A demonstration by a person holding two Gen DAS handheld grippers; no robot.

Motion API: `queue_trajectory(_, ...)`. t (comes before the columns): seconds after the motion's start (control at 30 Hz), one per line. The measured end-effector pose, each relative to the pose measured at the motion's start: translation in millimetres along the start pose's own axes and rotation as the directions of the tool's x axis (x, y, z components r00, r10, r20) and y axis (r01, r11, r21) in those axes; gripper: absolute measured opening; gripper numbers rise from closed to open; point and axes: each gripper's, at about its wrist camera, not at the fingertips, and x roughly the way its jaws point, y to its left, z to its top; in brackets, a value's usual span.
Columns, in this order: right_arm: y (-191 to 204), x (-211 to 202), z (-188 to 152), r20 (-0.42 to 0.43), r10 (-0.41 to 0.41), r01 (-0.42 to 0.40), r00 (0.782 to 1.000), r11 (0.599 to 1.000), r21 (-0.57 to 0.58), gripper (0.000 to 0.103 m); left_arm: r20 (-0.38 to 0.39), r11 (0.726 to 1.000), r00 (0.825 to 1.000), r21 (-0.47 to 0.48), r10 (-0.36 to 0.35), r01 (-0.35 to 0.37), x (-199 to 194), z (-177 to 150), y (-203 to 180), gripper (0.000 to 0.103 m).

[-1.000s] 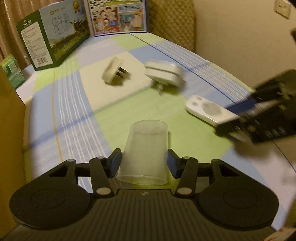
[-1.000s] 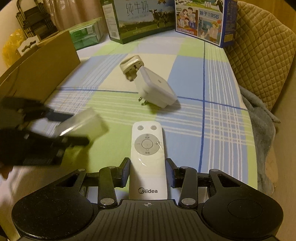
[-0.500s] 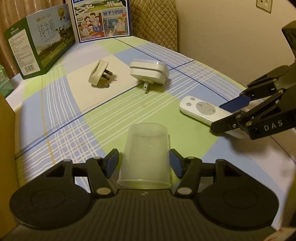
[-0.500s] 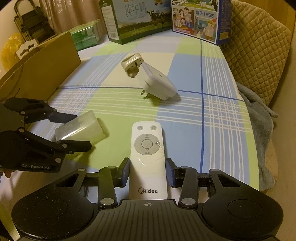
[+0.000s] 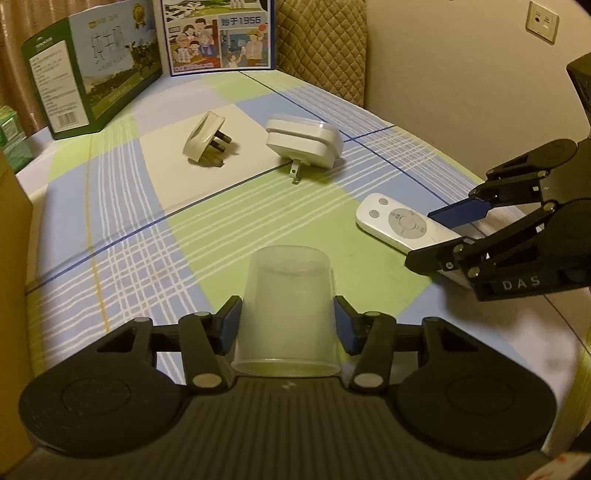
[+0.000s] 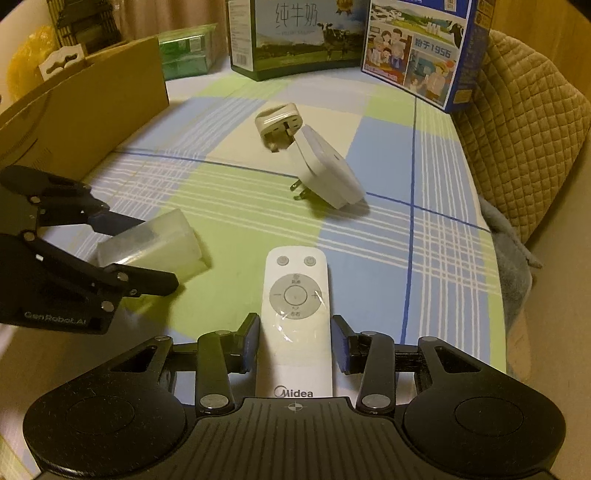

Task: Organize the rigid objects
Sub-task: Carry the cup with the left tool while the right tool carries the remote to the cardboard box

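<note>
A clear plastic cup (image 5: 287, 310) lies on its side on the checked cloth, between the fingers of my left gripper (image 5: 287, 325); the pads sit at its sides and I cannot tell if they press it. It also shows in the right wrist view (image 6: 147, 245). A white Midea remote (image 6: 295, 317) lies flat between the fingers of my right gripper (image 6: 295, 343), with small gaps either side. A beige three-pin plug (image 5: 205, 138) and a white adapter (image 5: 304, 142) lie further back.
A green milk carton (image 5: 92, 70) and a blue illustrated box (image 5: 219, 35) stand at the far edge. A cardboard box (image 6: 77, 107) stands on the left. A quilted chair (image 6: 528, 147) is beside the table on the right.
The left gripper swung and settled, with the cup still between its fingers. The right gripper stayed over the remote and edged slightly forward.
</note>
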Motion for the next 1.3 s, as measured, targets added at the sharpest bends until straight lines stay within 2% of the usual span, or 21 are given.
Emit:
queue_trajectory(0.13, -1.9, 0.6, 0.1, -0.003, 0.005, -0.005, 1.000, 1.000, 0.015, 0.037, 0.000, 1.000, 1.000, -0.024, 0.014, -0.014, -5.5, -5.5, -1.9, 0.048)
queue_trajectory(0.23, -9.8, -2.4, 3.7, -0.010, 0.024, -0.023, 1.000, 0.996, 0.082, 0.037, -0.014, 0.999, 1.000, -0.045, 0.016, -0.017, -10.6, -6.5, -2.0, 0.047)
queue_trajectory(0.33, -15.3, -14.4, 8.0, 0.012, 0.036, -0.038, 0.999, 0.991, 0.125, 0.037, -0.004, 0.998, 1.000, -0.060, 0.016, -0.016, -19.6, -5.1, -2.0, 0.047)
queue_trajectory(0.57, -10.5, -50.7, 24.0, 0.057, 0.022, -0.030, 0.998, 0.990, 0.138, 0.037, 0.042, 0.996, 0.999, -0.089, 0.017, -0.013, -54.0, 5.3, -6.9, 0.047)
queue_trajectory(0.97, 31.1, -134.8, 45.5, 0.174, 0.008, -0.035, 0.985, 0.987, 0.154, 0.037, 0.140, 0.987, 0.988, -0.158, 0.058, -0.035, -147.3, 6.6, -8.8, 0.047)
queue_trajectory(1.3, 78.2, -162.2, 31.3, 0.205, 0.070, -0.107, 0.976, 0.978, 0.178, 0.037, 0.169, 0.975, 0.980, -0.211, 0.106, -0.069, -207.9, -17.5, 0.3, 0.047)
